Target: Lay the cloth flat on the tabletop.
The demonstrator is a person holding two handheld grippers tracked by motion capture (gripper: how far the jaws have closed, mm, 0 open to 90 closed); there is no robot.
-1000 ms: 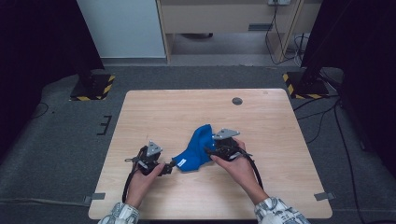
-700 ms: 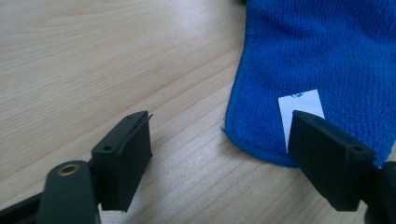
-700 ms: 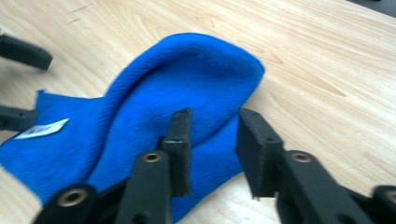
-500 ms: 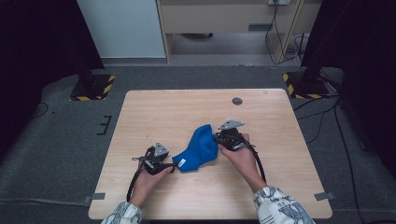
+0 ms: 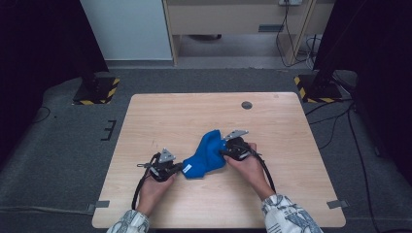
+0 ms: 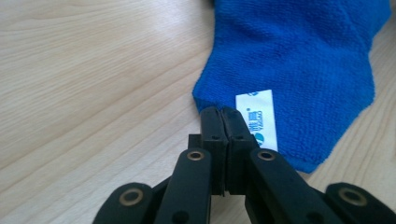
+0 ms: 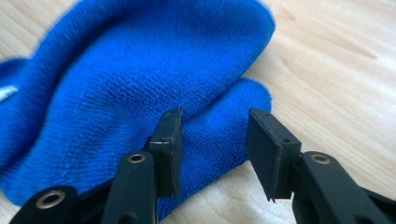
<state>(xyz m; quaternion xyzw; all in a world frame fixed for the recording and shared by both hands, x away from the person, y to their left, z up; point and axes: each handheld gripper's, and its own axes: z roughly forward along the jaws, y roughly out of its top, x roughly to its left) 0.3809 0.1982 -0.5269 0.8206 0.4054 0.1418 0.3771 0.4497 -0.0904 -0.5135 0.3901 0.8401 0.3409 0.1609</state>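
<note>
Blue cloth (image 5: 206,154) lies bunched mid-table; my left gripper (image 6: 223,116) has just closed beside its white label (image 6: 258,120), perhaps catching only the hem. My right gripper (image 7: 212,140), just reopening, straddles a fold ungripped, so pulling may slip the cloth free.

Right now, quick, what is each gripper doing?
Left gripper: just closed, fingers pinching the edge of the blue cloth.
Right gripper: open, over the cloth.
</note>
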